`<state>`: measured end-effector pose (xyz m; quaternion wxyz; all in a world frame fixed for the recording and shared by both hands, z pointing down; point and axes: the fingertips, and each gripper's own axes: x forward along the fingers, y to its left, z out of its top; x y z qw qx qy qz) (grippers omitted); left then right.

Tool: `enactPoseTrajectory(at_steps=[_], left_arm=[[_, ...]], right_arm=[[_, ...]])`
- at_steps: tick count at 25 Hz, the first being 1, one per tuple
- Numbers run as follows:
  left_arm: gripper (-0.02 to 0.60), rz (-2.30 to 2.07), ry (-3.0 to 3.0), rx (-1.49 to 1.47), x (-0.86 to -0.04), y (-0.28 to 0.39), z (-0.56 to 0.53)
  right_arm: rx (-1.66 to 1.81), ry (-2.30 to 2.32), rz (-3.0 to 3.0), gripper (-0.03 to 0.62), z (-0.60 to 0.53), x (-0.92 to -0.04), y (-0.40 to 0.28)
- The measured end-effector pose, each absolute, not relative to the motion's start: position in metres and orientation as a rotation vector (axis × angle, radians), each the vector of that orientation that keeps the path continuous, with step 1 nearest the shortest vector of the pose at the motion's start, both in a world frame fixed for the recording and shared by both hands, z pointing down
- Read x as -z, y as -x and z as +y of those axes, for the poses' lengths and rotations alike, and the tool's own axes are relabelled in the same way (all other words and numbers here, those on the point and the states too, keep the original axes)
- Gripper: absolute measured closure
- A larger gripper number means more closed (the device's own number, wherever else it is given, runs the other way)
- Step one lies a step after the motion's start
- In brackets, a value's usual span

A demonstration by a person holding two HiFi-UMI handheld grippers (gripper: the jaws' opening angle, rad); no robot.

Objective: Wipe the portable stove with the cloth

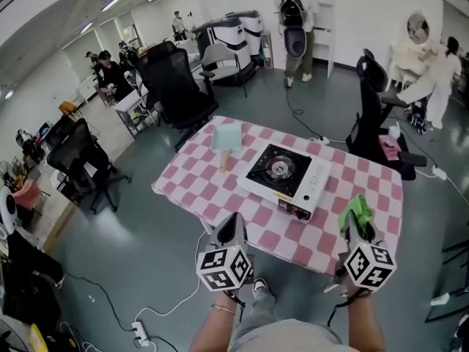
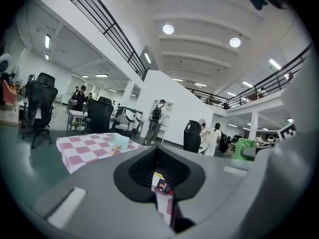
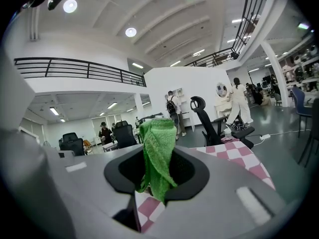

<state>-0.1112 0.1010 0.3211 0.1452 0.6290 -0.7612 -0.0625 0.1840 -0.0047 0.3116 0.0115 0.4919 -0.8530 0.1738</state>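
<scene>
The portable stove (image 1: 287, 177), white with a black burner top, sits mid-table on the pink-and-white checked tablecloth (image 1: 198, 182). A green cloth (image 1: 358, 210) sticks up from my right gripper (image 1: 357, 224), which is held over the table's near right edge, short of the stove. In the right gripper view the cloth (image 3: 158, 148) hangs pinched between the jaws of the right gripper (image 3: 157, 176). At the near table edge, left of the stove, my left gripper (image 1: 233, 229) hovers. Its jaws stand together with nothing in them in the left gripper view (image 2: 159, 171).
A pale blue object (image 1: 226, 139) on a wooden stick lies on the table's far left part. Black office chairs stand behind the table (image 1: 176, 86) and at its right (image 1: 372, 112). A white cable and power strip (image 1: 139, 333) lie on the floor. People stand in the background.
</scene>
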Motion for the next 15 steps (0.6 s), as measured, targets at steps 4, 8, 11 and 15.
enactPoseTrajectory(at_steps=[4, 8, 11, 15], left_arm=[[0.581, -2.168, -1.823, 0.176, -0.32, 0.144, 0.065], [0.581, -2.137, -1.846, 0.177, -0.32, 0.174, 0.03], [0.581, -2.115, -1.862, 0.18, -0.321, 0.195, 0.005], [0.581, -2.078, -1.881, 0.195, -0.326, 0.219, -0.02]], right_arm=[[-0.534, -1.564, -2.636, 0.491, -0.034, -0.308, -0.155], [-0.522, -1.606, -2.607, 0.49, -0.062, -0.304, -0.128], [-0.514, -1.63, -2.586, 0.49, -0.081, -0.303, -0.109], [-0.508, -1.651, -2.562, 0.49, -0.098, -0.304, -0.084]])
